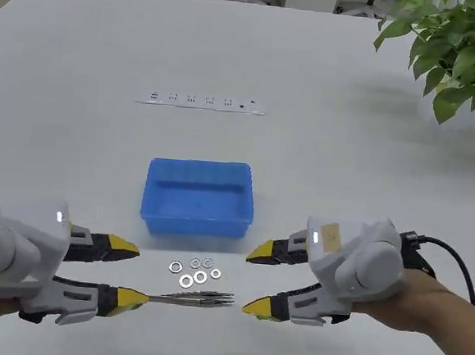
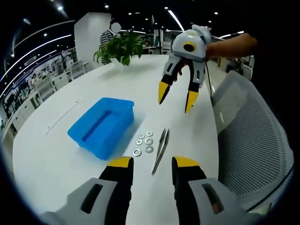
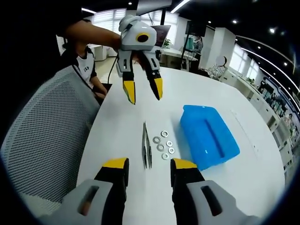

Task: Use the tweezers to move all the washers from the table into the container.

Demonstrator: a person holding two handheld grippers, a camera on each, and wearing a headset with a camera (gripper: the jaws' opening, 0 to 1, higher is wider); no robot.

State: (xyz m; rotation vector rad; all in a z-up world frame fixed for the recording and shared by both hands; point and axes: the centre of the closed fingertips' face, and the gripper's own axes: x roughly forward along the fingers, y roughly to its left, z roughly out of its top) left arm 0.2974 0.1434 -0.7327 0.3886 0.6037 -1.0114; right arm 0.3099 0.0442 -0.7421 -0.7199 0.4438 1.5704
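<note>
Silver tweezers [image 1: 192, 298] lie flat on the white table [image 1: 76, 132], just in front of several small washers [image 1: 195, 271]. Behind the washers stands a blue container [image 1: 199, 193]. My left gripper [image 1: 132, 274] is open, and its near fingertip sits at the tweezers' left end. In the left gripper view the tweezers [image 2: 161, 149] lie ahead between the open jaws [image 2: 152, 164], beside the washers [image 2: 144, 143]. My right gripper [image 1: 254, 280] is open at the tweezers' right end. In the right gripper view the tweezers [image 3: 146, 146], the washers [image 3: 164, 144] and the container [image 3: 209, 136] lie ahead.
A potted plant [image 1: 453, 46] stands at the table's far right. A flat socket strip [image 1: 202, 101] lies beyond the container. A black cable [image 1: 453, 260] trails from the right gripper. A mesh chair [image 2: 253, 136] stands by the table's near edge.
</note>
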